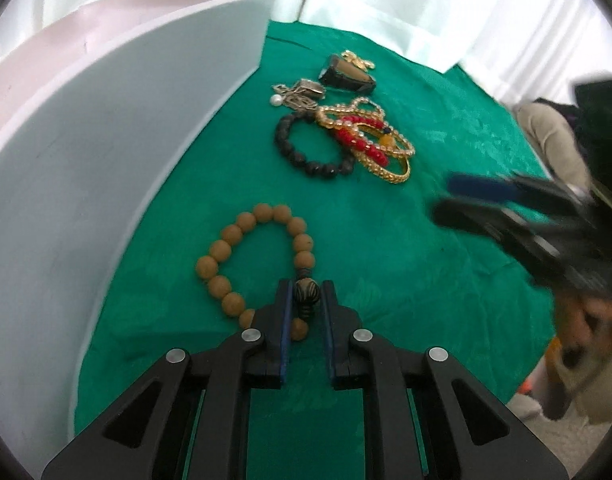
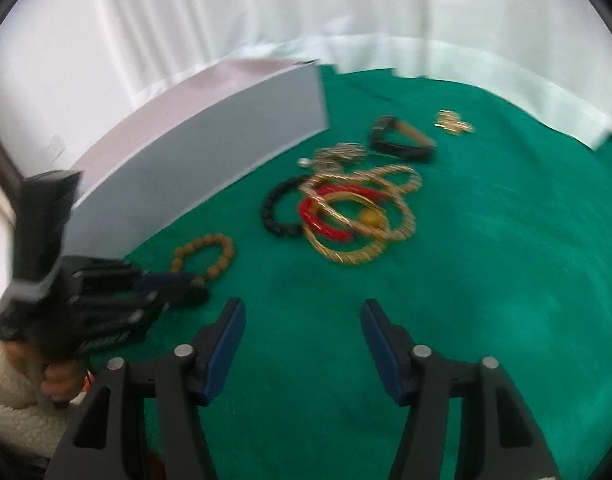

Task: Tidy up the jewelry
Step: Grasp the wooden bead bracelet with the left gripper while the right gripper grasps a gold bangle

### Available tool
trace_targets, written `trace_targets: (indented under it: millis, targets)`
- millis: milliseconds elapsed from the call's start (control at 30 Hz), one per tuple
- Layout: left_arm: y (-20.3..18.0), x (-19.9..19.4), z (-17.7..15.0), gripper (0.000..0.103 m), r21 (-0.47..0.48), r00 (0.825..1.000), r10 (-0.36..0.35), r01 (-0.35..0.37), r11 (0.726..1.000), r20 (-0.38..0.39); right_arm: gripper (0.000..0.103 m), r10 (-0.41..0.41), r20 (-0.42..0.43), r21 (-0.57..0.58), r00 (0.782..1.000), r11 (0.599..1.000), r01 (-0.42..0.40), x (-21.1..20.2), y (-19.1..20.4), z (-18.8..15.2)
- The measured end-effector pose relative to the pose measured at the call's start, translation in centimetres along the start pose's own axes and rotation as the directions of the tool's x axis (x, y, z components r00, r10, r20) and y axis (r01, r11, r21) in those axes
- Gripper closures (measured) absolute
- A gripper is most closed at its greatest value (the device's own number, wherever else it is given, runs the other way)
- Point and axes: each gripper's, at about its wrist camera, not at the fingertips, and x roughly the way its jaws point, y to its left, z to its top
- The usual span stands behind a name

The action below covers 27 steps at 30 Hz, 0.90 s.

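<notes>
A tan wooden bead bracelet [image 1: 242, 260] lies on the green cloth [image 1: 386, 280] beside the white box [image 1: 86, 160]. My left gripper [image 1: 306, 296] has its jaws close around the bracelet's dark striped bead [image 1: 306, 294], with narrow gaps still showing on both sides. It also shows in the right wrist view [image 2: 178, 284], at the bracelet [image 2: 204, 254]. My right gripper [image 2: 302, 312] is open and empty above bare cloth. A black bead bracelet [image 1: 306, 148], red beads [image 1: 360, 138] and gold bangles [image 1: 390, 160] lie in a pile further back.
A black and tan piece [image 1: 348, 76], a silver chain with a pearl [image 1: 294, 94] and a small gold item [image 1: 358, 58] lie behind the pile. White curtain hangs behind the table. The right gripper [image 1: 506, 216] appears blurred at the right.
</notes>
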Motion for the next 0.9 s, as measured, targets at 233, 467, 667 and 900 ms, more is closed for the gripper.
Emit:
trace_targets:
  millis: [233, 467, 667, 900]
  targets:
    - [0.1, -0.1, -0.2, 0.091, -0.010, 1.000, -0.006, 0.006, 1.000, 0.001, 0.064, -0.039, -0.115, -0.117, 0.993, 0.993, 0.026, 5.6, 0.3, 2.9]
    - [0.8, -0.4, -0.4, 0.091, -0.033, 1.000, -0.029, 0.029, 0.999, -0.001, 0.089, -0.104, -0.189, -0.230, 0.976, 0.972, 0.059, 6.7, 2.4, 3.5]
    - [1.2, -2.4, -0.9, 0.091, -0.078, 0.997, -0.074, 0.076, 0.994, 0.021, 0.095, 0.046, -0.210, -0.087, 0.977, 0.994, -0.066, 2.8, 3.3, 2.5]
    - [0.6, -5.9, -0.5, 0.091, -0.087, 0.991, -0.112, 0.119, 0.989, 0.076, 0.099, 0.238, -0.076, 0.114, 0.968, 0.967, -0.228, -2.5, 1.2, 2.4]
